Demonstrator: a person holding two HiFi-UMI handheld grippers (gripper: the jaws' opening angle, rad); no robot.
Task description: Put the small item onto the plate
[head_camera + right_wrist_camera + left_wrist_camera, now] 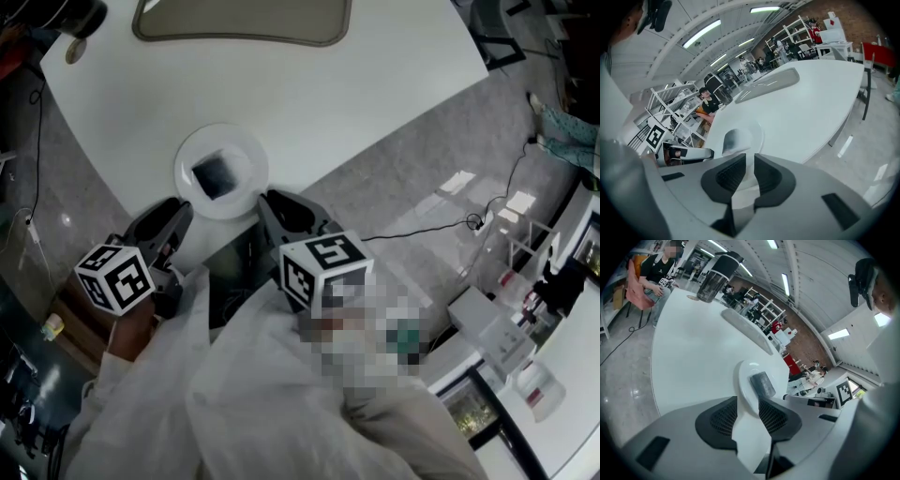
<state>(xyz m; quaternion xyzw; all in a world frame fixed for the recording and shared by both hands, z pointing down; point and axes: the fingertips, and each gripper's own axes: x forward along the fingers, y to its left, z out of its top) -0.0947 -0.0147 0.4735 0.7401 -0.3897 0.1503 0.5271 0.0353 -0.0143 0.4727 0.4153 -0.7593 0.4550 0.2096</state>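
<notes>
The left gripper is held wide open, and nothing is gripped between its jaws. Only the near rim of the plate is seen through the gap, and no contact with the pads can be made out. The item lies just beyond, on the middle of the plate. It is dark, flat and roughly square, but what it is cannot be told. In the head view this gripper's jaws are pointed at the plate's lower left edge, and its rear is covered by a white sleeve.

The right gripper is held with only a narrow gap between its jaws, and nothing is seen pinched there. A strip of the plate's rim and of the table shows through the gap. Whether the tips touch the rim cannot be decided from any view. In the right gripper view the item is reduced to a blurred grey shape (its outline is lost against the white plate).

The plate is set near the table's front edge, between the two grippers. A grey tray is cut off by the top of the head view. A dark jug stands at the table's far end, well apart from the plate.
</notes>
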